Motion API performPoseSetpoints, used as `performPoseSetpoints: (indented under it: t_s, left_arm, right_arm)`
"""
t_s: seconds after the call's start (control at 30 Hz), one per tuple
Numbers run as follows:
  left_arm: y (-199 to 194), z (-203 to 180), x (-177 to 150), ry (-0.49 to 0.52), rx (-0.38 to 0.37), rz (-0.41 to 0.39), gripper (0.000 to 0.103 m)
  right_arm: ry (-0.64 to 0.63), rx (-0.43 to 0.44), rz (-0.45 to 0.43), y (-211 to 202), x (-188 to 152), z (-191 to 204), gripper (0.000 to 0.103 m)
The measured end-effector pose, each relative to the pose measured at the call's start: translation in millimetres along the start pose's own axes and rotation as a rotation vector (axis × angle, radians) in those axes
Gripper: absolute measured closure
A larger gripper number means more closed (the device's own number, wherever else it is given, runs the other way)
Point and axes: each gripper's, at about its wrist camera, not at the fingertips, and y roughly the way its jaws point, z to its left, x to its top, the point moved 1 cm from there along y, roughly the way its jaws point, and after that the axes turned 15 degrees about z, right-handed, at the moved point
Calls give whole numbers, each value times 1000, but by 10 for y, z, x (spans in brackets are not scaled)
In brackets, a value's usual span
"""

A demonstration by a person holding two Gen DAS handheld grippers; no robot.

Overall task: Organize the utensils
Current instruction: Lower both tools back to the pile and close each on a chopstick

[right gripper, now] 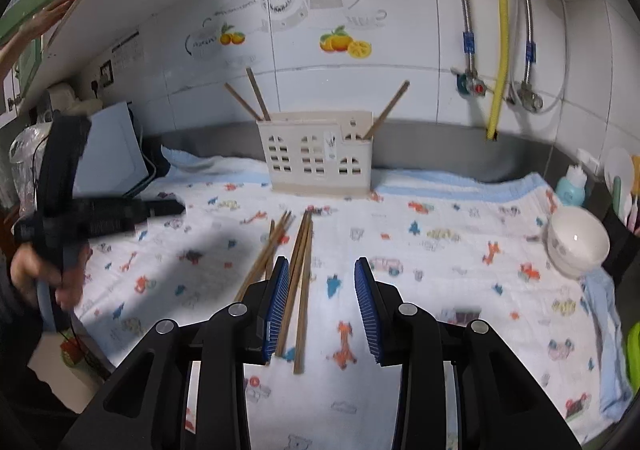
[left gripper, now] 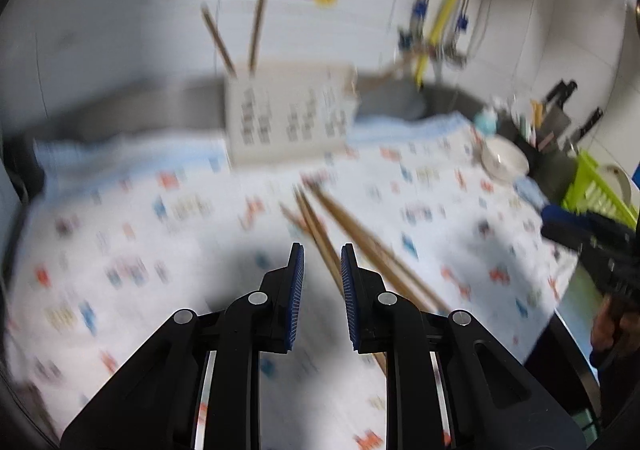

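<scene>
Your left tongs stand narrowly apart and hold nothing; a chopstick on the cloth shows through their gap. Your right tongs stand somewhat wider, also holding nothing, with the loose chopsticks just past and partly behind the left pad. You appear to be at the pick-up step: choose one stick, straddle it with a pad on each side, and pinch it.

The sticks are thin, straight, brown wood, fanned near the middle of the surface. Beyond them, against the tiled wall, stands the holder, cream plastic with arched cut-outs, three sticks already leaning in it. A glossy white bowl sits far right. The cloth is soft and printed.
</scene>
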Motion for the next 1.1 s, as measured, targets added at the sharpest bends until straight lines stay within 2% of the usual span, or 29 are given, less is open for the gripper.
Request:
performPoseSetpoints:
  t_s: [0.1,0.2,0.43,0.73,0.97,1.1]
  left_arm:
    - [275,-103,-279,-22,-49,80,84]
    - [434,-196,-447,-30,-62,120,84]
    - [676,-346,-641,-37,-49,188,84]
    - [682,-295,-641,-60,-4,173,81]
    - [702,-339,-581,-73,109,141,80]
    - [800,-344,-488,-82,191,133,85]
  right_arm:
    - [19,6,24,86,-122,-15,69]
    - [42,19,36,139,-198,-41,69]
    - [60,10,41,186,-274,-77,69]
    - [71,22,49,243,-323,-72,69]
    - [53,-2,81,377,-392,0,69]
    - [50,-1,94,435,-419,20,69]
